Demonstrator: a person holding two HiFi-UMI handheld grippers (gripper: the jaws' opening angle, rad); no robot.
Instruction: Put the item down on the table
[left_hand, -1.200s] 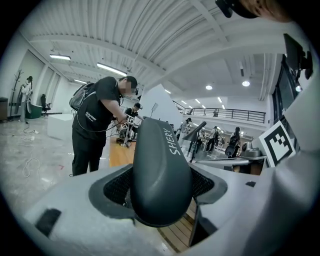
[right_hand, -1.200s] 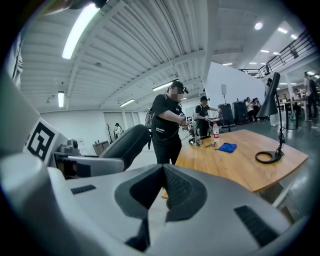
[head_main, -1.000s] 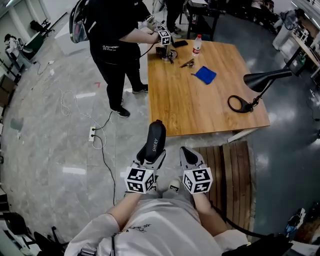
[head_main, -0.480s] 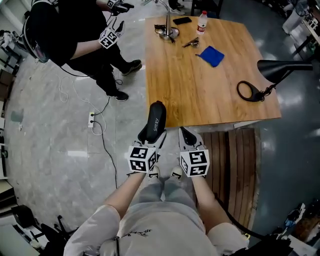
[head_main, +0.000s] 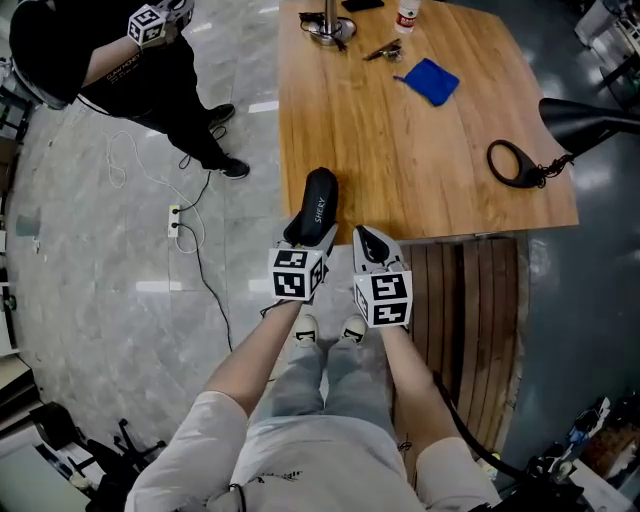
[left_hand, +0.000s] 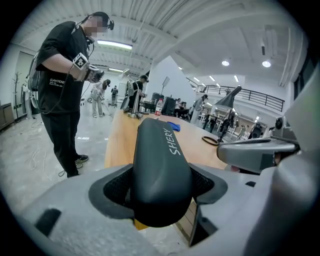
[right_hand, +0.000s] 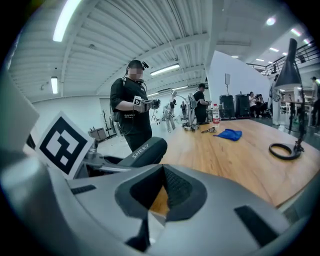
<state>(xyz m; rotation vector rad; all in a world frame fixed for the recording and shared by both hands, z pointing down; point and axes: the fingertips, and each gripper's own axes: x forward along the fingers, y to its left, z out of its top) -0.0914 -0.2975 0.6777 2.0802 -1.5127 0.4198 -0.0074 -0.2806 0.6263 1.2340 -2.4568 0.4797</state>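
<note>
A long black case (head_main: 316, 205) with white lettering sticks forward out of my left gripper (head_main: 308, 240), which is shut on its rear end. In the left gripper view the case (left_hand: 161, 165) fills the gap between the dark pads and points at the wooden table (left_hand: 122, 140). In the head view its front end reaches over the table's near edge (head_main: 400, 225). My right gripper (head_main: 368, 245) is right beside it, just short of that edge, shut with nothing in it. The right gripper (right_hand: 164, 192) has its pads together, and the case (right_hand: 142, 150) shows to its left.
On the table lie a blue cloth (head_main: 432, 80), a black lamp (head_main: 585, 115) with a ring base (head_main: 512, 163), a bottle (head_main: 406, 15) and small tools at the far end. Another person (head_main: 110, 60) stands at the left. A floor cable (head_main: 195, 260) and wooden slats (head_main: 465, 300) are below.
I have come closer to the table, with both grippers carried forward together. The case's front end now overlaps the near edge. The other person has stepped away to the left.
</note>
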